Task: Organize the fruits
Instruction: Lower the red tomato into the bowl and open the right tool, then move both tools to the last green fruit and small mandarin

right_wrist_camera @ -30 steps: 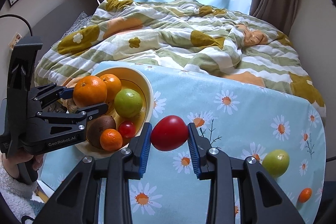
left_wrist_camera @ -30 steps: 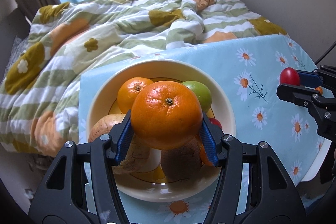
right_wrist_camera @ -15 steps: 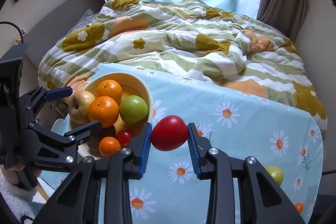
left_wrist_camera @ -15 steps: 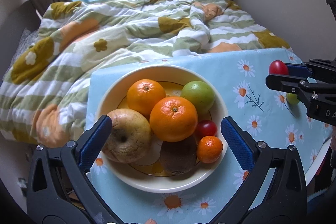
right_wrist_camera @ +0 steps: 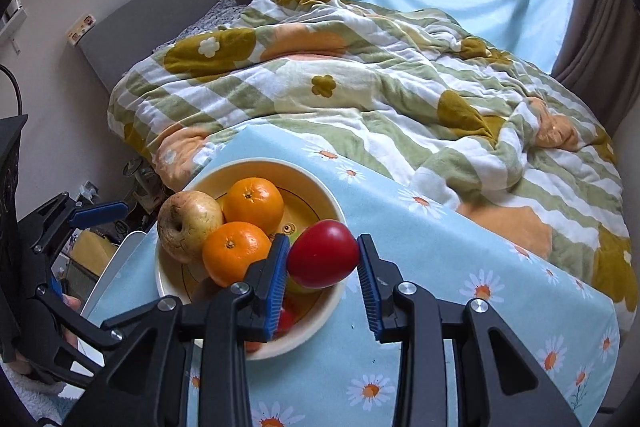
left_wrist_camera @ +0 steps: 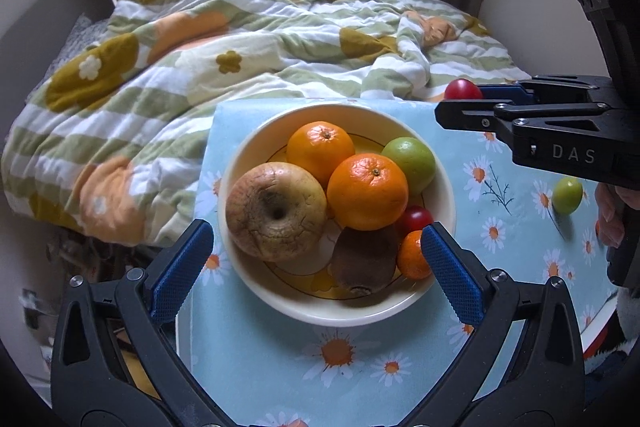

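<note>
two grippers: both over the daisy-print table (left_wrist_camera: 520, 239), bed w/ striped duvet (right_wrist_camera: 360, 95) behind.
right gripper (right_wrist_camera: 322, 259): blue pads clamped on a red fruit (right_wrist_camera: 322, 253), looks like a tomato or plum, can't say which. no gap either side that i can see.
where the red fruit sits: hanging betw. the fingers, above the near-right rim of the bowl (right_wrist_camera: 336, 205). its long axis runs roughly pad to pad, tilted up a bit at the right finger.
key relation: bowl interior lies just ahead-left and below the right fingertips; open yellow floor shows past the two oranges (right_wrist_camera: 236, 251), beside the green fruit (left_wrist_camera: 410, 163). i'd judge a short move fwd-left and down, then release.
left gripper (left_wrist_camera: 316, 263): fingers spread wide, holding nothing. bowl sits betw. and ahead of them, pads outside the rim on both sides, not touching as far as i can tell.
nearer hand: right one, it already has the fruit; left isn't needed for this drop.
bowl contents: wrinkled apple (left_wrist_camera: 276, 211), two oranges, green fruit, small red one (left_wrist_camera: 418, 219), kiwi (left_wrist_camera: 364, 259), tiny mandarin (left_wrist_camera: 412, 255).
left out on table: small green fruit (left_wrist_camera: 567, 189), well right of left fingers.
risk: pile is crowded, red fruit may roll off the oranges.
</note>
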The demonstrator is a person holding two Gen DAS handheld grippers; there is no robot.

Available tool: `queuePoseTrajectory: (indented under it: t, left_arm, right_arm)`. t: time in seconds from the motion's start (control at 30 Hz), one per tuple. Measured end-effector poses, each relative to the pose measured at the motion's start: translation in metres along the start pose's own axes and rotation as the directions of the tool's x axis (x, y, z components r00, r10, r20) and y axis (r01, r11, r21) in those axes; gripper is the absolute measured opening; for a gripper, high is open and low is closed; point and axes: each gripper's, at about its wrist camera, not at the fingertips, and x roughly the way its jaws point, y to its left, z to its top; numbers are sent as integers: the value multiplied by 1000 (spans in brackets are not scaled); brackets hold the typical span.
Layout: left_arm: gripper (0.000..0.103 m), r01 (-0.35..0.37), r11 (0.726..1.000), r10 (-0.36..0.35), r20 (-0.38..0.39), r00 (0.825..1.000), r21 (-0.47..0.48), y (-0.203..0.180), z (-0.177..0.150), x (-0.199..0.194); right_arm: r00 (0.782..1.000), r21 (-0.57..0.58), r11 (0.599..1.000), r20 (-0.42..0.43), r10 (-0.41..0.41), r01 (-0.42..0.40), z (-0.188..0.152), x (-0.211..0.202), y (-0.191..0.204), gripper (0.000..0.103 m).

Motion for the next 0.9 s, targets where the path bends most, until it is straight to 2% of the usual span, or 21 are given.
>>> queuePoseTrajectory:
  t: [0.33,0.5,0.57,0.63,0.67,0.7,0.73,0.9]
  left_arm:
    - [103,-7,996,5,-19,1000,-84,16,-8,6]
    - [103,-10,996,8,-19,1000,-90,15,-9,6]
    - [103,-10,996,8,-20,1000,-92,15,-9,6]
    - [103,-9,995,7,-23,1000,-96,15,-10,5]
    - [103,-9,995,6,-25,1000,-96,15,-11,4]
    - [103,-8,995,6,-26,1000,-97,15,-12,4]
    - [103,-7,995,5,-27,1000,-98,14,-12,3]
    - [103,-1,996,-1,-24,1000,-90,11,-14,-3]
  right_arm:
    - [998,-8,998,-36,54,-55,17,43,-1,31]
    - [998,-28,999,-41,45,-46,20,48,4,31]
    - [997,-26,997,-43,66,-67,20,47,4,32]
    - [997,-10,997,-30,77,-77,18,43,4,53]
    - [996,-3,996,-24,87,-87,17,41,4,74]
    - [996,4,996,-17,92,-92,15,39,4,89]
    - [996,6,996,-9,89,-89,14,36,4,92]
    - [998,14,998,15,62,-63,6,23,5,92]
